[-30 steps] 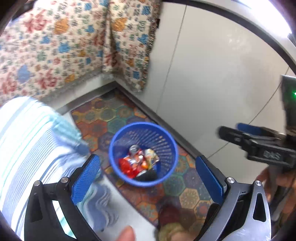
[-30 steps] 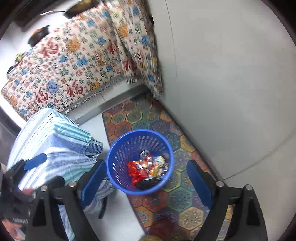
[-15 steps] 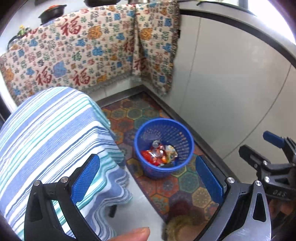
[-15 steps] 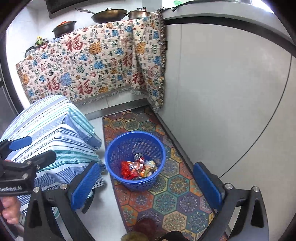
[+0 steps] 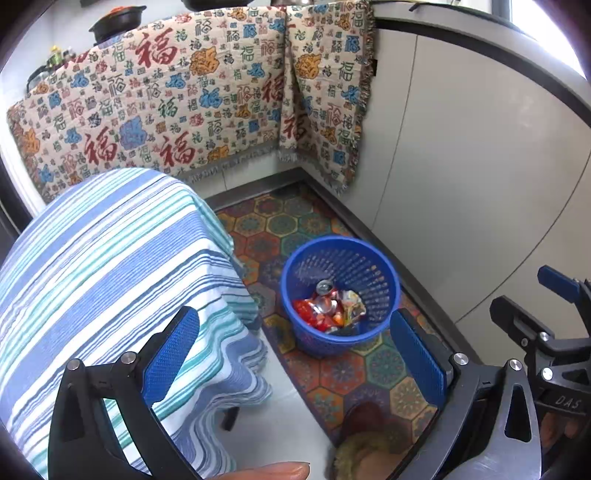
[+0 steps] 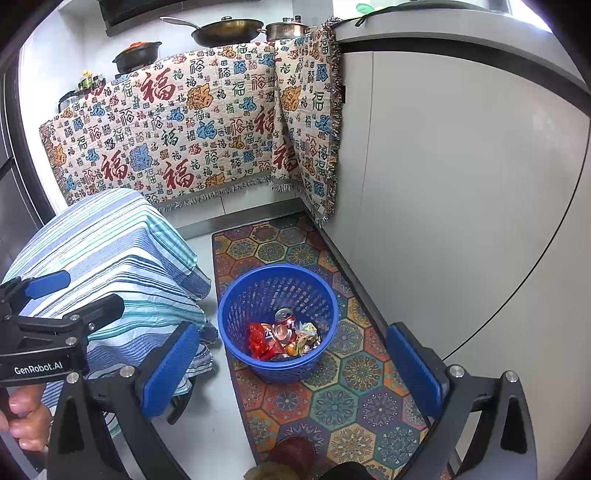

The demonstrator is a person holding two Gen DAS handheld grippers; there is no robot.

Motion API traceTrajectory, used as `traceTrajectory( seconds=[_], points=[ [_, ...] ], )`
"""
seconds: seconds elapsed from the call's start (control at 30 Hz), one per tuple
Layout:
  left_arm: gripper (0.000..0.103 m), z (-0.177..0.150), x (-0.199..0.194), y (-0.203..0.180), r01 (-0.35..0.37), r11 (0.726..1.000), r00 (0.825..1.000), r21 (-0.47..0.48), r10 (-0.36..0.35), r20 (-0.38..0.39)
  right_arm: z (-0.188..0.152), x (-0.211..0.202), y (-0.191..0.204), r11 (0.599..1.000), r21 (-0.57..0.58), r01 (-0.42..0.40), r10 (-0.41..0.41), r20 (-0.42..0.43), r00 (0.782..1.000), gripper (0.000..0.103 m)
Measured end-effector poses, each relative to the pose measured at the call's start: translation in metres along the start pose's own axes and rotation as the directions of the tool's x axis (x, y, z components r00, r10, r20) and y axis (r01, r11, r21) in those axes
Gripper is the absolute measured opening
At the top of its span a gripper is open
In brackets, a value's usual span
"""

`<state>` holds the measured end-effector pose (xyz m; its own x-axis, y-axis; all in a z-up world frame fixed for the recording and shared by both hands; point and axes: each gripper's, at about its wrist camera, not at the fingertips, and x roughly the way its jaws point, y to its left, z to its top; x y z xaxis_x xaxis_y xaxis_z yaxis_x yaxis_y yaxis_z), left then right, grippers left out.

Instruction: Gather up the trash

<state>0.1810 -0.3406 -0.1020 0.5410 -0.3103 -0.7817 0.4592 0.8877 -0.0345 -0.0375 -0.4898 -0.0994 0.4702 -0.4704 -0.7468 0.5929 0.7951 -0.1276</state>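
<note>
In blue basket (image 6: 236,314), crumpled wrappers (image 6: 308,334), dented can (image 6: 283,317)

One blue basket (image 6: 277,317) on the floor. Two cans (image 6: 283,325) visible among the wrappers inside; the wrapper count cannot be told. One patterned rug (image 6: 332,391). One table under one striped cloth (image 5: 107,280). Two hanging patterned throws (image 6: 177,136). On the counter: one frying pan (image 6: 225,31), one steel lidded pot (image 6: 288,30), one dark pot (image 6: 137,55). Two handheld grippers, left (image 5: 295,363) and right (image 6: 291,365).
</note>
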Motion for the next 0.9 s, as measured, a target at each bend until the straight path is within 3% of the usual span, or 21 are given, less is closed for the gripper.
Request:
traceTrajectory(
  seconds=[0.9],
  points=[
    [0.103,-0.0012,-0.0029,-0.0041,-0.013,1.000,1.000,0.012,0.013,-0.006,-0.0031,-0.0016,-0.0006,1.000,0.000,-0.004,0.004,0.001,1.000,0.103]
  ],
)
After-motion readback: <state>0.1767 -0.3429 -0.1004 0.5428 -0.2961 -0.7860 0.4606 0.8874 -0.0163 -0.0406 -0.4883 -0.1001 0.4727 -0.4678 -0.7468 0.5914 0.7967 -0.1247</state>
